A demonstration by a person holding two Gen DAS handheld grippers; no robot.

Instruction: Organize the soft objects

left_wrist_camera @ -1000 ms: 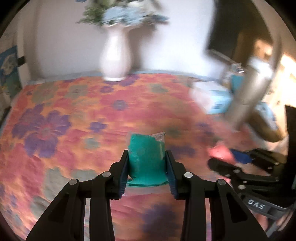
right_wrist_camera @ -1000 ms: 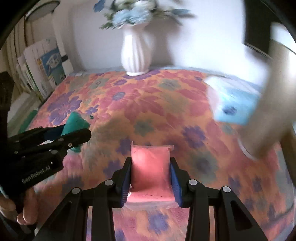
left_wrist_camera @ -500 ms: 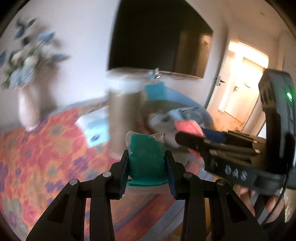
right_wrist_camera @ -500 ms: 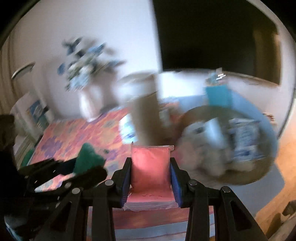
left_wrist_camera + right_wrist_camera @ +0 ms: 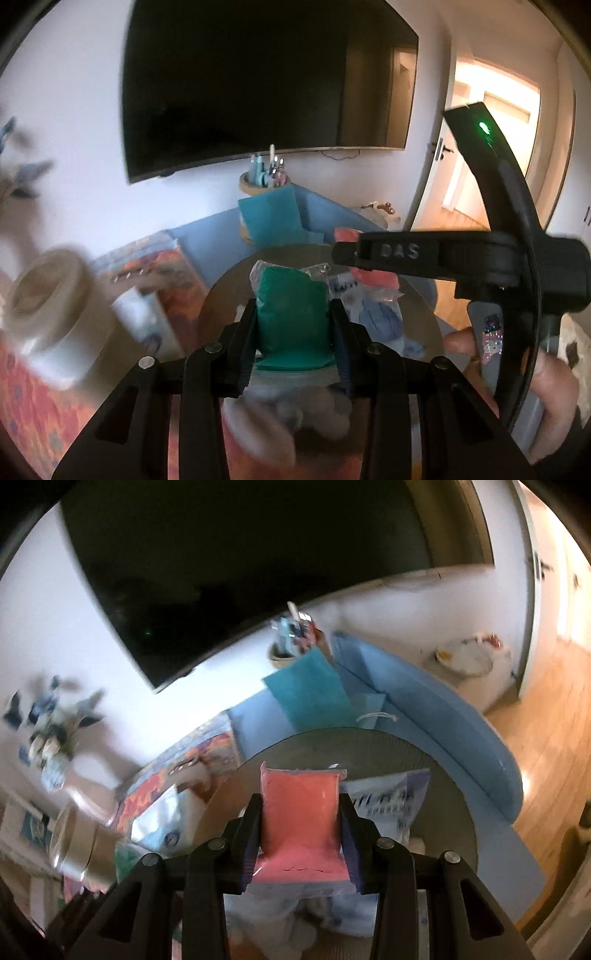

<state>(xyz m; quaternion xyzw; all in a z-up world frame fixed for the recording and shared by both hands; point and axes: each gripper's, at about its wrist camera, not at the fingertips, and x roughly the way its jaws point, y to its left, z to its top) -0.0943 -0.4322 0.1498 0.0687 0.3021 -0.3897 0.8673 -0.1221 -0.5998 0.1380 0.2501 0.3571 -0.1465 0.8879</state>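
Here, the left gripper (image 5: 293, 338) is partly closed, its two pads pressing the sides of a green soft pouch (image 5: 291, 317) that stands upright between them. The right gripper (image 5: 301, 840) is likewise partly closed, clamping a pink soft pouch (image 5: 301, 827) upright between its pads. Both pouches are carried above a round grey basket (image 5: 443, 753) that contains pale packets. In the left wrist view, a person's hand (image 5: 554, 384) grasps the right gripper's handle.

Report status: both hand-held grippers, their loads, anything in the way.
Left hand-held gripper shut on green pouch. Right hand-held gripper shut on pink pouch. Both over round basket, packets inside. No obstruction seen.
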